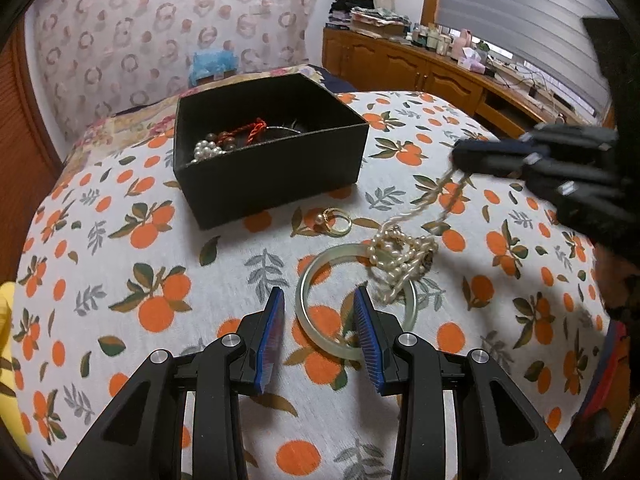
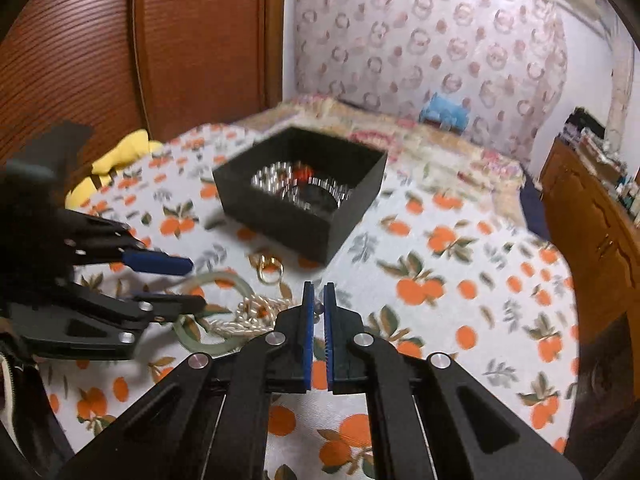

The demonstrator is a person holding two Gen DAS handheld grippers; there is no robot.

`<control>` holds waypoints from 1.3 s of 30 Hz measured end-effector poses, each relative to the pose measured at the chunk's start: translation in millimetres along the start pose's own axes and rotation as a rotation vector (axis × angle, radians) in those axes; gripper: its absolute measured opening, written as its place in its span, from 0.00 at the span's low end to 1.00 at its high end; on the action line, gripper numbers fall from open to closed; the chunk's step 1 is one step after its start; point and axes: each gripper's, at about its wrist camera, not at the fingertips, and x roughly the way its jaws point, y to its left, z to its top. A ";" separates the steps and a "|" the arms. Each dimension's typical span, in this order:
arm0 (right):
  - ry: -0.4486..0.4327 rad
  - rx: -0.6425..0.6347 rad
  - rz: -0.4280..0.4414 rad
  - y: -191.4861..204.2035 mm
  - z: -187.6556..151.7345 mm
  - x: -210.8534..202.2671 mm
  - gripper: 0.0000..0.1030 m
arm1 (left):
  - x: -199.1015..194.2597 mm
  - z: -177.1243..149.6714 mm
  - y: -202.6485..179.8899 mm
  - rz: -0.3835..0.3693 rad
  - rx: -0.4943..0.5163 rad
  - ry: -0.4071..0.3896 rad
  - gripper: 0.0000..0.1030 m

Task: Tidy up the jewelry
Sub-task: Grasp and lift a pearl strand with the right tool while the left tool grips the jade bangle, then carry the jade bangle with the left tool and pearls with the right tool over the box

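A black open box (image 1: pixel 272 160) holds pearls, brown beads and a red cord; it also shows in the right wrist view (image 2: pixel 300 204). A pearl necklace (image 1: pixel 404 256) lies heaped over a pale green bangle (image 1: pixel 320 328). My right gripper (image 1: pixel 460 158) is shut on a strand of the pearl necklace and holds that end above the cloth; its own view shows it (image 2: pixel 319 292) nearly closed with the pearls (image 2: pixel 248 316) to its left. My left gripper (image 1: pixel 319 300) is open, low over the bangle's left side. Gold rings (image 1: pixel 336 220) lie near the box.
The orange-print cloth (image 1: pixel 160 264) covers the surface. A yellow object (image 2: pixel 116 164) lies at the left edge. A wooden cabinet (image 1: pixel 420 72) with clutter stands at the right, a wooden door (image 2: pixel 120 52) behind.
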 end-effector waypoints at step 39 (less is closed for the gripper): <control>-0.216 -0.061 -0.089 -1.8 66.2 -93.6 0.05 | -58.7 22.5 13.4 0.052 -0.029 -0.180 0.06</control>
